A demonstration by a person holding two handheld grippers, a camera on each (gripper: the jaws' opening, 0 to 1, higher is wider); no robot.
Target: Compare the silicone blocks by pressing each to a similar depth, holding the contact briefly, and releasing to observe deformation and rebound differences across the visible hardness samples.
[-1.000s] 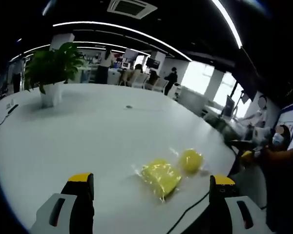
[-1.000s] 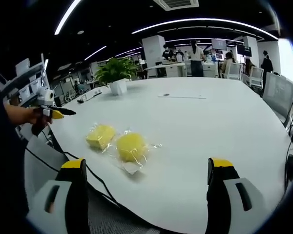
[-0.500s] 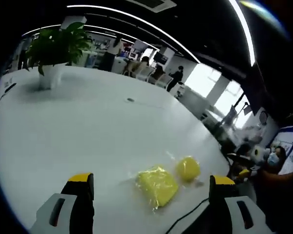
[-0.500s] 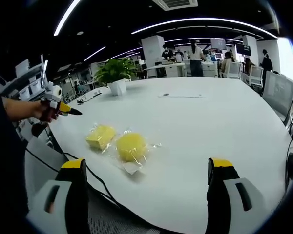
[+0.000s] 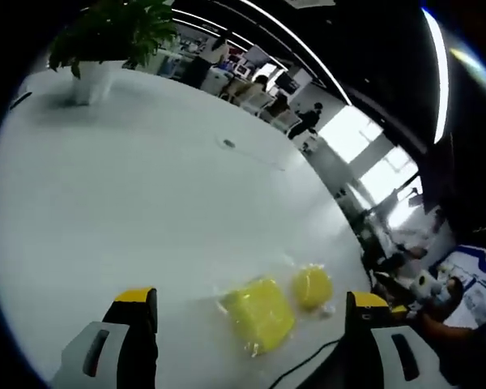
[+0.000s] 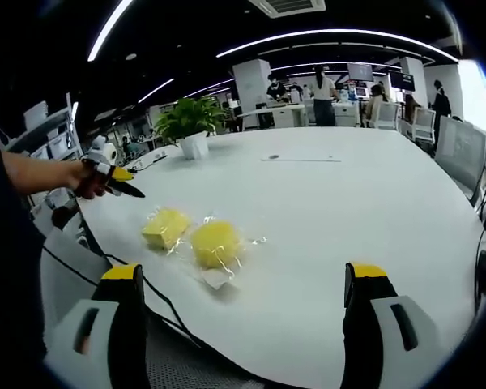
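Both grippers (left gripper [image 5: 251, 320], right gripper [image 6: 247, 296]) hang released above the white worktop [image 6: 373, 211], nothing pressed yet; square silicone block [image 6: 166, 226] and round silicone block [image 6: 215, 243], film-wrapped, touching near the edge, look soft, light, slippery, so press top-centre.

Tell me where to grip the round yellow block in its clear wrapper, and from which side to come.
Grip the round yellow block across its middle, coming down from above with the open right tool. It lies low on the white table with the square yellow block close on its left, so the jaws probably fit best on its near and far sides. Avoid the loose wrapper edges.
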